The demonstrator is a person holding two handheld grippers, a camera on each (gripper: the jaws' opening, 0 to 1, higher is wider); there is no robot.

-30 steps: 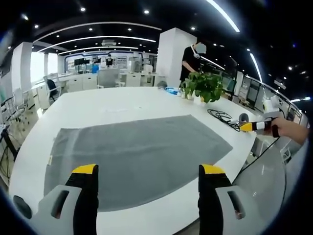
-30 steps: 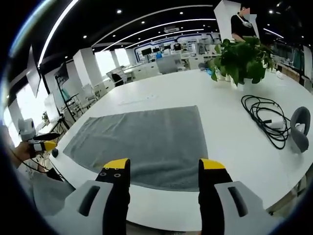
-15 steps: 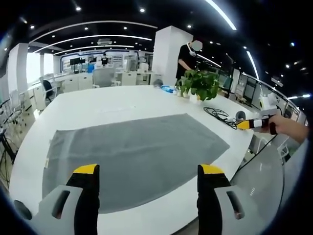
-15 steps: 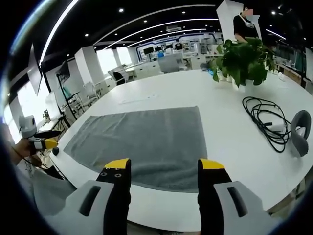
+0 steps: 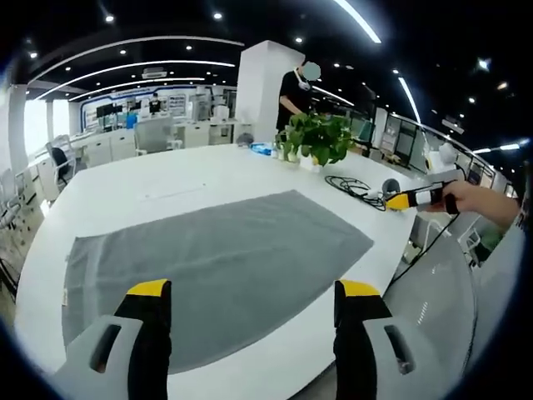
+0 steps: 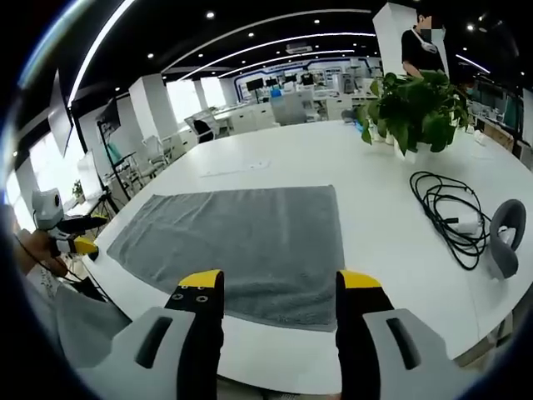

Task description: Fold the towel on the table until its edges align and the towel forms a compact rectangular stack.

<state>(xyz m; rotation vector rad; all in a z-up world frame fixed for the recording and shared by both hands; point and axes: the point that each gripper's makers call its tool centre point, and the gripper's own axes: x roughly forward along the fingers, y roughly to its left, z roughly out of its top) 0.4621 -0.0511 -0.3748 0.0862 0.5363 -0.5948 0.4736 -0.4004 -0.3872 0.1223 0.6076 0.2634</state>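
A grey towel [image 5: 212, 254] lies spread flat in a single layer on the white table [image 5: 150, 175]. In the left gripper view my left gripper [image 5: 250, 296] hovers open over the towel's near edge, jaws wide apart with nothing between them. The right gripper [image 5: 405, 200] comes into that view from the right, held by a hand off the table's side. In the right gripper view the towel [image 6: 241, 242] lies ahead, and my right gripper [image 6: 271, 283] is open above its near edge. The left gripper [image 6: 71, 244] appears at the far left, beyond the towel's other end.
A potted plant [image 6: 416, 112] stands at the back of the table, with a coiled black cable [image 6: 450, 217] and a grey round device [image 6: 502, 248] to the right of the towel. A person stands behind the plant. Desks and chairs fill the room beyond.
Both views have shifted slightly as the hands moved. The towel lies as before, and both grippers stay open.
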